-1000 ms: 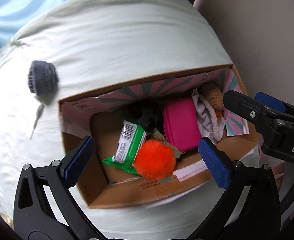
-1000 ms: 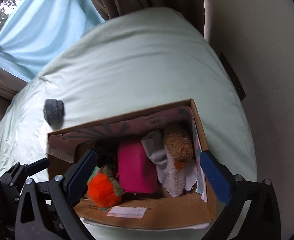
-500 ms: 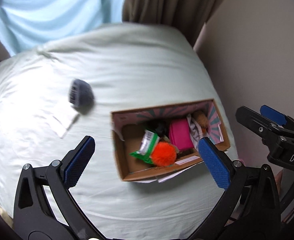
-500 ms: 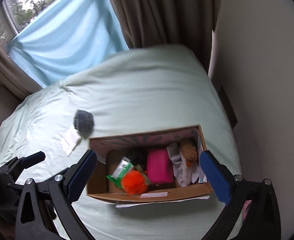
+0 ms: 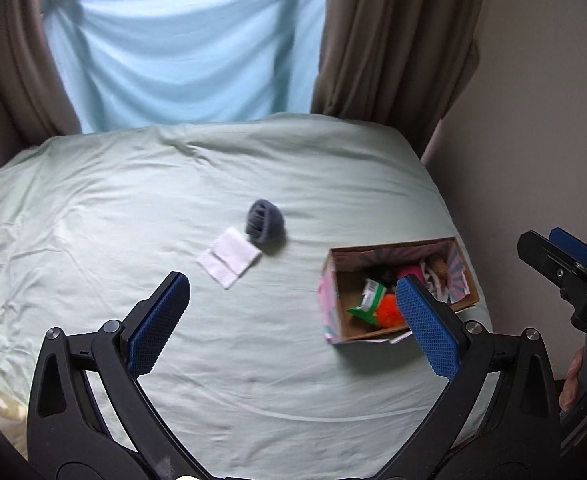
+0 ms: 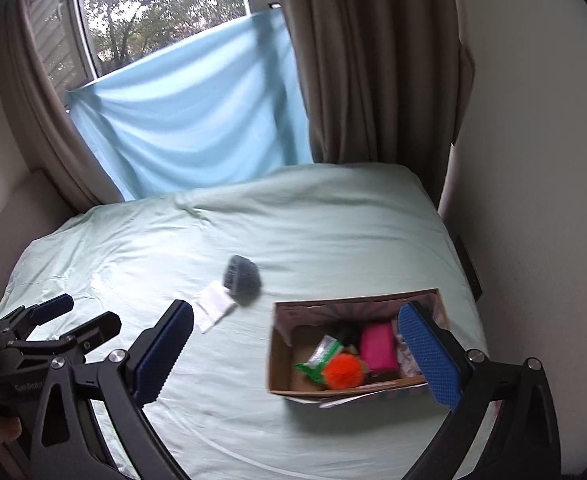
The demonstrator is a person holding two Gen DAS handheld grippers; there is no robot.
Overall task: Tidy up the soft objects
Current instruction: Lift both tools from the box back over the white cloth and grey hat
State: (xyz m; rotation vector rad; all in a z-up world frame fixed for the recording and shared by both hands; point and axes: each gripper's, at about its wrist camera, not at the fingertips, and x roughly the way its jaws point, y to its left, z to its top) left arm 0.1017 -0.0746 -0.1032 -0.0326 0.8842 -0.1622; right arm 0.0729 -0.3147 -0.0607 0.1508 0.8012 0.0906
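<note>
Box [image 5: 335, 280] on bed [image 5: 133, 208], cloth [image 5: 229, 257] and roll [image 5: 264, 222] left.

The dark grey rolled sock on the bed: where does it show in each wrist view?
Left wrist: the grey sock lies centre frame, up-left of the cardboard box.
Right wrist: the sock lies left of centre, up-left of the box.
Shared landmark: the white folded cloth, touching the sock's lower left.

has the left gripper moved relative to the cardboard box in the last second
Yes. The left gripper has pulled up and back from the open cardboard box; the box looks much smaller now and sits lower right, with far more pale green bedsheet showing.
</note>
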